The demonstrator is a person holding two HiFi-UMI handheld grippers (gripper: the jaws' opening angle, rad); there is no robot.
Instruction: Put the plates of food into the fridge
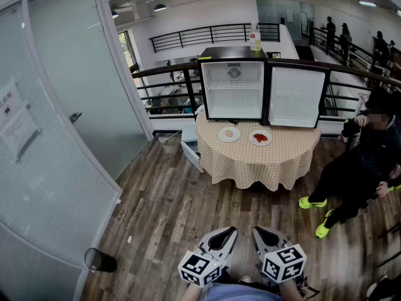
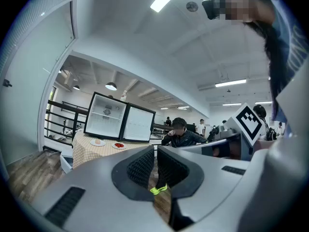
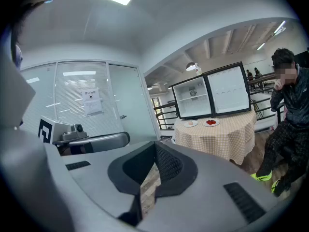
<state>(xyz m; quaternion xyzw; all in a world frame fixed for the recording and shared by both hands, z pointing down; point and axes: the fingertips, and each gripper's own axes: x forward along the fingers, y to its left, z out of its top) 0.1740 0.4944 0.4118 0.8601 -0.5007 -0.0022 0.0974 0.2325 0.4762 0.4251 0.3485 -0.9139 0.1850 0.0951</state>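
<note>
The room was an upper gallery with a wood-plank floor, a black railing along its far edge and a frosted glass wall down the left side. A round table under a checked cloth stood by the railing, well away from the person with the grippers. On it sat a small fridge, its white inside bare, with its door swung fully open to the right. A bottle stood on the fridge's top.

Two plates lay on the cloth just in front of the fridge. The left plate carried a pale round piece of food and the right plate carried something red. They were near each other but apart.

A person in dark clothes sat to the right of the table, wearing yellow-green shoes.

The left gripper and the right gripper were side by side low in the head view, both aimed towards the table. Each one's own view showed its ribbed pads closed together with nothing between them. Neither touched anything. A small black bin stood on the floor by the glass wall.
</note>
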